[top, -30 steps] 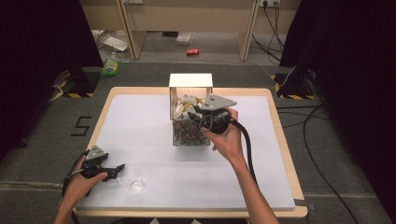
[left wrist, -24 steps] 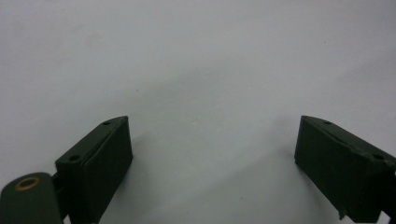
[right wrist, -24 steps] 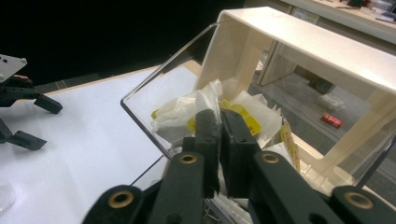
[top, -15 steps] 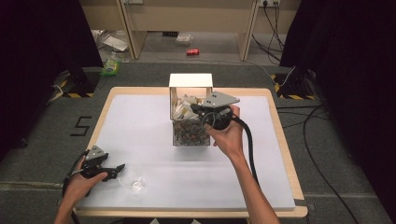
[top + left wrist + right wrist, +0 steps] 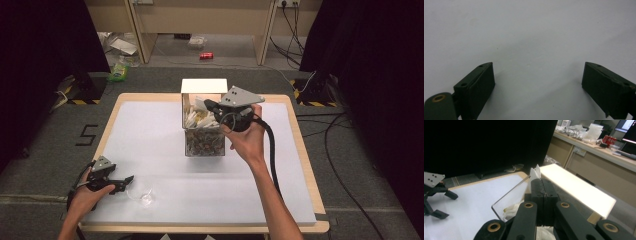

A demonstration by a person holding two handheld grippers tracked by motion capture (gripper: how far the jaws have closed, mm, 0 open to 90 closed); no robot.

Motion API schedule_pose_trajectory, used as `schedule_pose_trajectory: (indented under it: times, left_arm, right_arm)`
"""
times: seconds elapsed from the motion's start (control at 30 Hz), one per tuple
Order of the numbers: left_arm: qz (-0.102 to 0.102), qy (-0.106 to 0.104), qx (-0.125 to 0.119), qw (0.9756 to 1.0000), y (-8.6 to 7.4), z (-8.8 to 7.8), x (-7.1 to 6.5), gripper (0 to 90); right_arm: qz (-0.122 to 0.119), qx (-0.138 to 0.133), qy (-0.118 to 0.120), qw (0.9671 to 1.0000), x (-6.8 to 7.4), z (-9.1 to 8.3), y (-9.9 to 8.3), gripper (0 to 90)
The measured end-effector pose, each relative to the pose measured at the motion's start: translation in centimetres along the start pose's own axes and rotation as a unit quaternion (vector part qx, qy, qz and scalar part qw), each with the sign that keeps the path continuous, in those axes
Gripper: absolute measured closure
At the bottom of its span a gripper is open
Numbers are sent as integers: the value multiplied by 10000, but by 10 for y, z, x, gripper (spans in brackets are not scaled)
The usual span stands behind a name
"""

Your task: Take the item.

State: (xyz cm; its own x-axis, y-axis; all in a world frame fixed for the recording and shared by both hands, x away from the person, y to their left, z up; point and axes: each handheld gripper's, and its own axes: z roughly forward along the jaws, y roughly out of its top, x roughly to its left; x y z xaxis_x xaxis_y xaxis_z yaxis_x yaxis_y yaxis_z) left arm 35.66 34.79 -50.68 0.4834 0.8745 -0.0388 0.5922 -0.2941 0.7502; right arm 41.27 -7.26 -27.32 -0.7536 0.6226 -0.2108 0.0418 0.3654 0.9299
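**Packet pinched above the clear box**

Table fills the middle of the high view. A clear box of packets stands at centre. Just above its rim, the right gripper is clamped on a white packet. At lower left, the left gripper rests with jaws spread wide, beside a small clear cup.
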Motion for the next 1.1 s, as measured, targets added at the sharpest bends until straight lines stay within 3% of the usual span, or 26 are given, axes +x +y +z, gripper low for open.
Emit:
schedule_pose_trajectory:
  times: [0.4,0.63,1.1]
  left_arm:
    - [-6,-4,2,10000,0,0,0,104]
    - [-6,-4,2,10000,0,0,0,105]
    - [-5,1,-2,10000,0,0,0,104]
  right_arm:
    - [-126,-238,-42,9996,3,-12,23,900]
    - [-123,-319,14,9994,7,-13,26,900]
    - [-152,-598,393,9973,28,-16,30,900]
